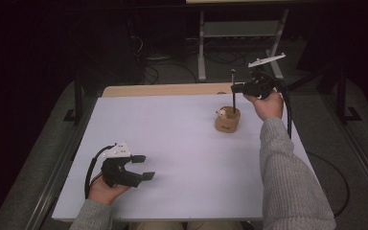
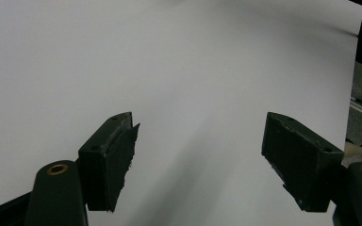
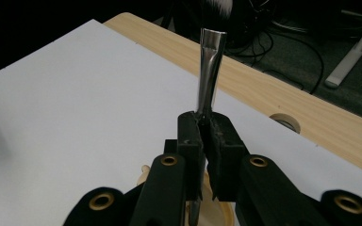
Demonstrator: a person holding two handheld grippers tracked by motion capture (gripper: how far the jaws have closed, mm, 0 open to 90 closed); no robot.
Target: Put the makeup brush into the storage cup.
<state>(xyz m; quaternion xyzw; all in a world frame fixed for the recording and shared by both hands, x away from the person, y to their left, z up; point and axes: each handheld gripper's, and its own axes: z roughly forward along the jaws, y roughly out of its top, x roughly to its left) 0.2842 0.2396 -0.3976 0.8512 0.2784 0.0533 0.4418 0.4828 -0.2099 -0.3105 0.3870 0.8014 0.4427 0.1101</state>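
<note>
The right hand-held gripper point(image 1: 236, 88) is clenched on a brush point(image 3: 210, 75), held upright with its bristles at twelve o'clock — right above the small wooden holder point(image 1: 227, 120) on the white surface point(image 1: 172, 139). My read: it is either seating or lifting the brush; next comes a straight vertical move. A small pale object sits in the holder too. The left hand-held gripper point(image 1: 143, 167) rests released at seven o'clock — nothing between its jaws.
</note>
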